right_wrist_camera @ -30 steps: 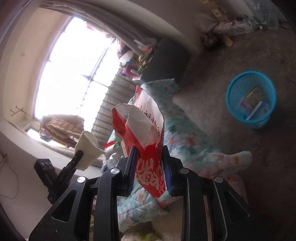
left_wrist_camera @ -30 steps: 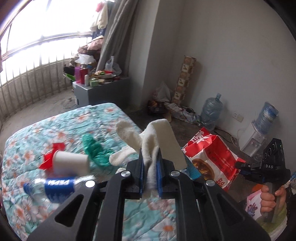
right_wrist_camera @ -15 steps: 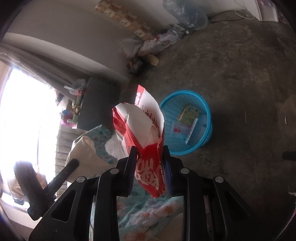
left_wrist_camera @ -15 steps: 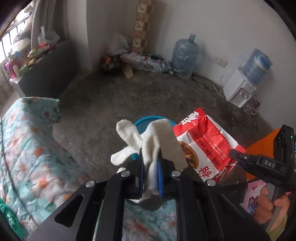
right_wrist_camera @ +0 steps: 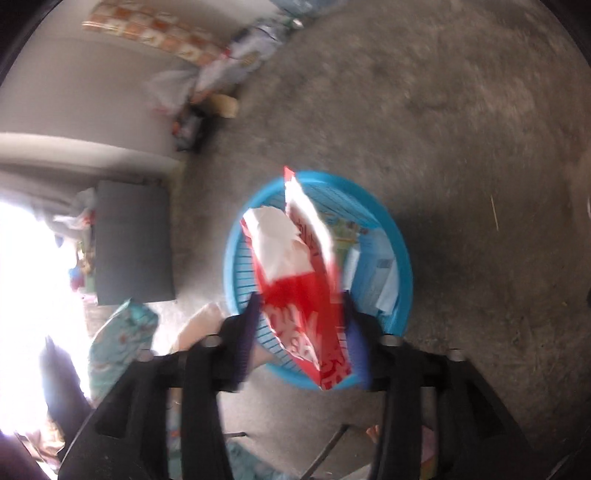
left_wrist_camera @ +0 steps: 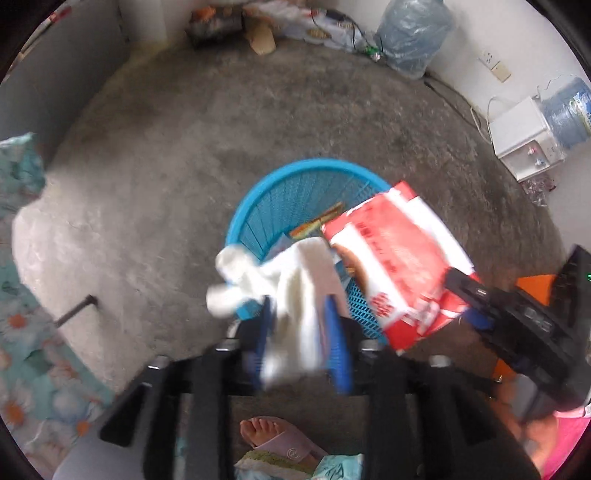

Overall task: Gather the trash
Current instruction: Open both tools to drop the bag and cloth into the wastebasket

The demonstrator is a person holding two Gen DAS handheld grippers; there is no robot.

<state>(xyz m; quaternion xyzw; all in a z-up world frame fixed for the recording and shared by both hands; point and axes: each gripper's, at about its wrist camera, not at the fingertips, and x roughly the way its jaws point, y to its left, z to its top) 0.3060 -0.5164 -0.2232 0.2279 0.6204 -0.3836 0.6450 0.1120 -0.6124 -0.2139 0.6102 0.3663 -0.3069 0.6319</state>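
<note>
Two grippers, two trash items in hand, one basket.

Left gripper (left_wrist_camera: 300,332): jaws visibly apart, blue pads (left_wrist_camera: 334,343) blurred. One white crumpled cloth (left_wrist_camera: 291,291) sits between them; can't tell if either pad touches it. Its long axis runs along the fingers, and the knotted end points forward-left over the near rim of the blue basket (left_wrist_camera: 258,206).

Right gripper (right_wrist_camera: 301,334): jaws also spread, gaps visible on both sides of one red-and-white bag (right_wrist_camera: 299,273). The bag stands on edge, long axis along the fingers, torn white top pointing away over the basket (right_wrist_camera: 404,266) mouth. In the left view, same bag (left_wrist_camera: 399,266) tilts up-left from the right gripper (left_wrist_camera: 469,295), directly above the basket's right half.

Basket stands on the concrete floor (left_wrist_camera: 184,129) and already holds a few flat wrappers (right_wrist_camera: 380,273). Beyond: two water jugs (left_wrist_camera: 410,33), one white dispenser (left_wrist_camera: 524,136) at the wall.
</note>
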